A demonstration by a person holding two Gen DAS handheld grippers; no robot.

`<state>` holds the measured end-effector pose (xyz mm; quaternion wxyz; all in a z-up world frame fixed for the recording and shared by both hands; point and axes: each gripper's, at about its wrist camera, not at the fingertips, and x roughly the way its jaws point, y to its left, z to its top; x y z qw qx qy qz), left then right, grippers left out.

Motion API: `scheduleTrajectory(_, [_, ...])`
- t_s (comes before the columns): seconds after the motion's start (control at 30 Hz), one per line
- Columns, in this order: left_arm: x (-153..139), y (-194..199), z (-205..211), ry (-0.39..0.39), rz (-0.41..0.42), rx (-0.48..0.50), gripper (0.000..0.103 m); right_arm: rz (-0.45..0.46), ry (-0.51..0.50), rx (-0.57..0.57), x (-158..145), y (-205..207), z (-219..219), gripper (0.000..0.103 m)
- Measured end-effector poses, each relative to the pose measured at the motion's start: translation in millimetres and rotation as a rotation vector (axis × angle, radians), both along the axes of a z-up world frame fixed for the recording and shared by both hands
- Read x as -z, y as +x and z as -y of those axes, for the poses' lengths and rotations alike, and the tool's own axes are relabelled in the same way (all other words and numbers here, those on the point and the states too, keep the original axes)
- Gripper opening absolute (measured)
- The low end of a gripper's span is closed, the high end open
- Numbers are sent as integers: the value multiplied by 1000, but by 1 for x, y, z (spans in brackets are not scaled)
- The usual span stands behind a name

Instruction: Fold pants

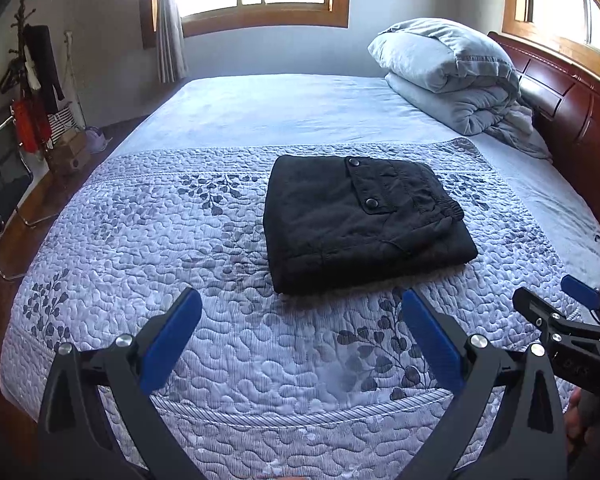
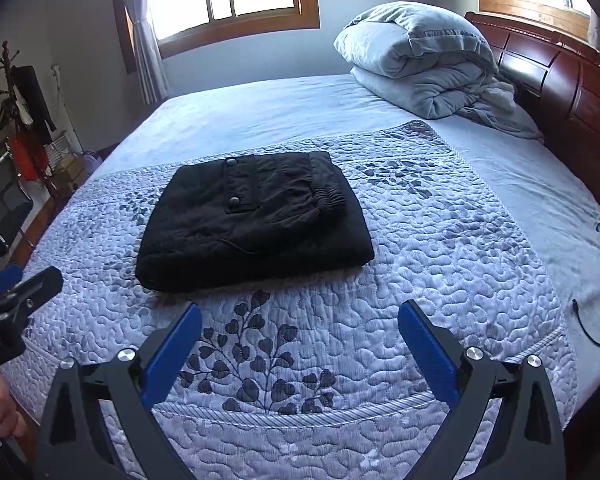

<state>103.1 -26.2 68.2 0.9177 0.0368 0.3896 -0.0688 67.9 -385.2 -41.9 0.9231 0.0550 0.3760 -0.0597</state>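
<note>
The black pants (image 1: 360, 220) lie folded into a compact rectangle on the quilted bedspread (image 1: 140, 240), pocket flap with two snaps on top. They also show in the right wrist view (image 2: 252, 224). My left gripper (image 1: 302, 304) is open and empty, held above the quilt just short of the pants' near edge. My right gripper (image 2: 300, 318) is open and empty, also short of the pants and slightly to their right. The right gripper also shows at the right edge of the left wrist view (image 1: 556, 300). The left gripper shows at the left edge of the right wrist view (image 2: 16, 280).
A folded grey duvet and pillow (image 1: 452, 76) sit at the head of the bed by the dark wooden headboard (image 1: 572, 108). A black cable (image 2: 592, 332) lies at the bed's right edge. A chair (image 1: 0, 184) and coat rack (image 1: 32, 88) stand left of the bed.
</note>
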Motion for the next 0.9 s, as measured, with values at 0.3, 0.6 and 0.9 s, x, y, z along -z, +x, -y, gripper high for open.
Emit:
scheduleTrajectory(0.3, [16, 6, -6, 21, -30, -18, 100, -1, -14, 4, 0, 1, 3, 99])
scheduleTrajectory(0.6, [23, 4, -10, 25, -43, -16, 100, -6, -16, 5, 1, 2, 6, 99])
scheduleTrajectory(0.9, [26, 5, -9, 33, -50, -13, 100, -7, -16, 4, 3, 2, 7, 99])
